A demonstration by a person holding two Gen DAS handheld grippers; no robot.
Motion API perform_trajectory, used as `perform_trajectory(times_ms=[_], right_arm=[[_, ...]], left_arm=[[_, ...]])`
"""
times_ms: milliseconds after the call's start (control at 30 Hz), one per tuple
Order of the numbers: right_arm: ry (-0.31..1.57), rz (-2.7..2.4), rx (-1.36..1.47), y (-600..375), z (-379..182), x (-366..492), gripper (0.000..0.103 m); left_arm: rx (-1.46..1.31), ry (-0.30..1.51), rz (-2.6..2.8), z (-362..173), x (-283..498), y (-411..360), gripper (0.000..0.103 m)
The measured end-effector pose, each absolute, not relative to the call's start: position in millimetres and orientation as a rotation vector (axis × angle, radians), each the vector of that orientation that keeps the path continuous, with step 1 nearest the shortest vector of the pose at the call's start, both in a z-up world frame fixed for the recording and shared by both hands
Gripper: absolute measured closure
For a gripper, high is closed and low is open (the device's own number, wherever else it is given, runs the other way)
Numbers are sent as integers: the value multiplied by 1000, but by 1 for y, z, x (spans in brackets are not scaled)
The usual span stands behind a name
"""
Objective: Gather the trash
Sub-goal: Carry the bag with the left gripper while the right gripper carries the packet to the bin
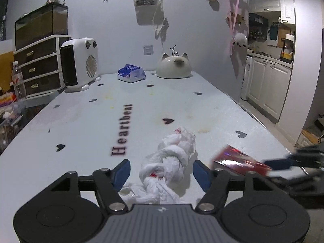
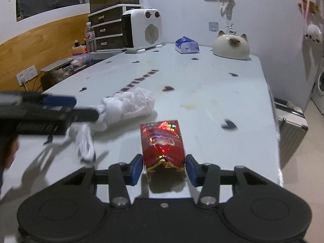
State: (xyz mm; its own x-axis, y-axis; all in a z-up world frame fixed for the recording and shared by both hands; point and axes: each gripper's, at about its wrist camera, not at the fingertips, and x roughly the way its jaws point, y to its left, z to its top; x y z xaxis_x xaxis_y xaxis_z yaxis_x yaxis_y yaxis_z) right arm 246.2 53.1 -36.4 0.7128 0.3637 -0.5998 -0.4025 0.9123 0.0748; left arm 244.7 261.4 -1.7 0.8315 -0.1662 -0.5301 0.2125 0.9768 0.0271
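A crumpled white plastic bag (image 1: 172,162) lies on the pale blue table (image 1: 81,121). My left gripper (image 1: 161,171) is open, its blue fingers on either side of the bag's near end. A red cigarette pack (image 2: 163,141) lies on the table between the open blue fingers of my right gripper (image 2: 163,167); small gaps show on both sides. The pack also shows in the left wrist view (image 1: 239,160) with the right gripper (image 1: 287,162) behind it. The bag (image 2: 125,105) and left gripper (image 2: 66,107) show at left in the right wrist view.
At the table's far end stand a white fan heater (image 1: 79,66), a blue tissue pack (image 1: 131,74) and a white cat-shaped dish (image 1: 174,66). A drawer unit (image 1: 38,64) and a water bottle (image 1: 18,79) are at left. The table's right edge (image 2: 273,121) drops to the floor.
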Motion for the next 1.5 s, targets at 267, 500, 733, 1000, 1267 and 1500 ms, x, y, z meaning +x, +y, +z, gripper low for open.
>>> perform_trajectory(times_ms=[267, 500, 733, 1000, 1267, 1500], right_arm=[[673, 488, -60, 22, -37, 183, 56], [701, 576, -72, 17, -30, 139, 52], [694, 596, -124, 32, -32, 137, 45], [711, 592, -111, 38, -40, 146, 52], [679, 551, -71, 18, -31, 142, 54], [640, 511, -9, -5, -24, 133, 54]], left_arm=[[85, 580, -250, -9, 271, 256, 19], [81, 608, -273, -14, 295, 246, 19], [88, 668, -283, -28, 315, 244, 22], [82, 686, -276, -34, 313, 244, 44], [35, 647, -233, -26, 282, 241, 45], [-38, 577, -190, -2, 226, 238, 45]])
